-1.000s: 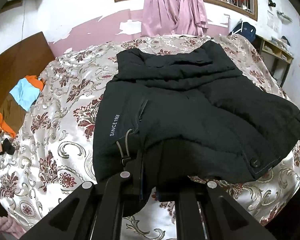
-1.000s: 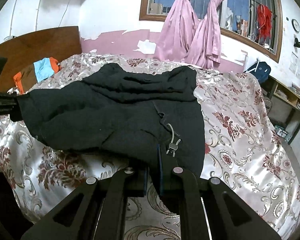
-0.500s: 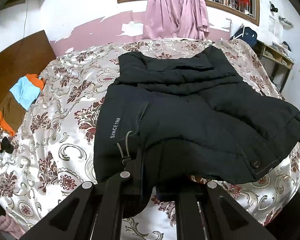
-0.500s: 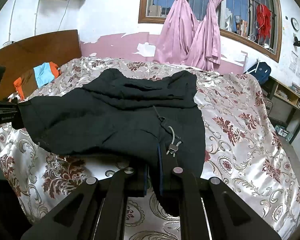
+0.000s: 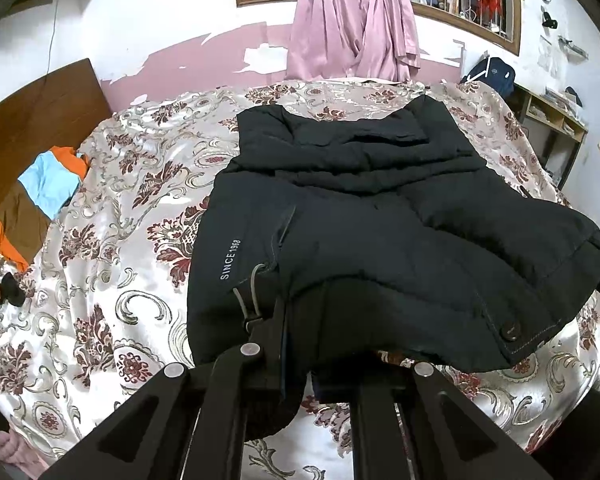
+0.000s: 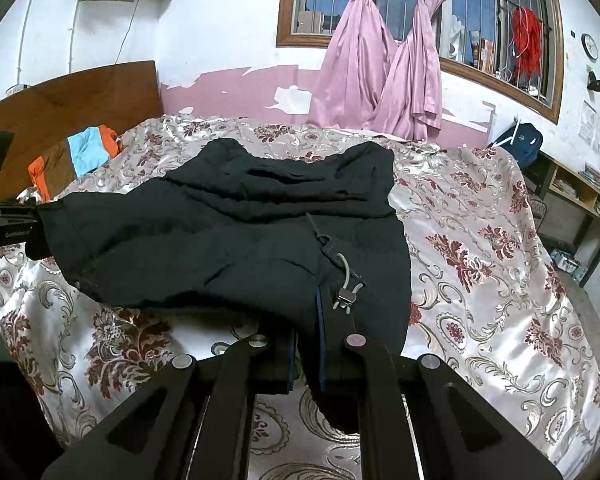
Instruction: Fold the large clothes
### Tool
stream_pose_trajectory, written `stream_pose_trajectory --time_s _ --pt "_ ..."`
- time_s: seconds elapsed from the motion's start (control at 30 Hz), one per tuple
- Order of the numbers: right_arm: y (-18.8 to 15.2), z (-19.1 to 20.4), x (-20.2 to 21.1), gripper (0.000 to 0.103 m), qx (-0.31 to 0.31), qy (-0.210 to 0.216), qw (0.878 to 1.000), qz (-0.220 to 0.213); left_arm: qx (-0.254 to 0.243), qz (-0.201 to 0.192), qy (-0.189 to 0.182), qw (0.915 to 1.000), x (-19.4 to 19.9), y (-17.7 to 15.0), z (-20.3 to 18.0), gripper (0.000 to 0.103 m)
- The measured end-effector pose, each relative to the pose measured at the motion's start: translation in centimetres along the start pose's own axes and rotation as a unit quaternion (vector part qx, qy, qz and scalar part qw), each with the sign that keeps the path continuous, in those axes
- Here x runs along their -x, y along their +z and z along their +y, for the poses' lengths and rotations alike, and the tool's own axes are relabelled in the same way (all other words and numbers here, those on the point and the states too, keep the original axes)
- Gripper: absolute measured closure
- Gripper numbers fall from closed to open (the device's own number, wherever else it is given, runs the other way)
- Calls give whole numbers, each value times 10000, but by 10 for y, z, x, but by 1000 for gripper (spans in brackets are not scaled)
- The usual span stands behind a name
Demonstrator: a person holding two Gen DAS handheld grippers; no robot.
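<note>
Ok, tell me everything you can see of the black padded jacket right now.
The black padded jacket looks like matte quilted fabric, with white "SINCE 1968" lettering, a grey drawcord with a toggle, a dark snap button by a stitched hem, and its collar at the far end. It is partly folded: the far part lies on the floral satin bedspread, while the near edge is lifted clear and stretched between the left gripper and right gripper, both clamped on its fabric.

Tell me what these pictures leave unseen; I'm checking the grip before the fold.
- Left gripper fingertips: left view, buried in the jacket hem.
- Right gripper fingertips: right view, covered by the hem.
- Jacket's underside: both views, hidden by its top layer.
- Bed near edge: cut off by the gripper bodies.
</note>
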State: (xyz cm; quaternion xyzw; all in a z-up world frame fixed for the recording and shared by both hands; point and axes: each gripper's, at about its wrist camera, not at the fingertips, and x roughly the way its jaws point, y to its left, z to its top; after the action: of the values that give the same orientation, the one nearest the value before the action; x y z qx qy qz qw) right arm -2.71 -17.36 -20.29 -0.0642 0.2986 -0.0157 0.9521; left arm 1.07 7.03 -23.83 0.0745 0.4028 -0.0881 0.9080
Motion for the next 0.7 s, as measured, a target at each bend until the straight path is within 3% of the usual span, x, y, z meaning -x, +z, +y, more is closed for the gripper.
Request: stream_pose_trajectory --time_s 0.7 --pt "12 2 -1 95 42 3 10000 -76 193 -111 -47 9997 1 11 -2 94"
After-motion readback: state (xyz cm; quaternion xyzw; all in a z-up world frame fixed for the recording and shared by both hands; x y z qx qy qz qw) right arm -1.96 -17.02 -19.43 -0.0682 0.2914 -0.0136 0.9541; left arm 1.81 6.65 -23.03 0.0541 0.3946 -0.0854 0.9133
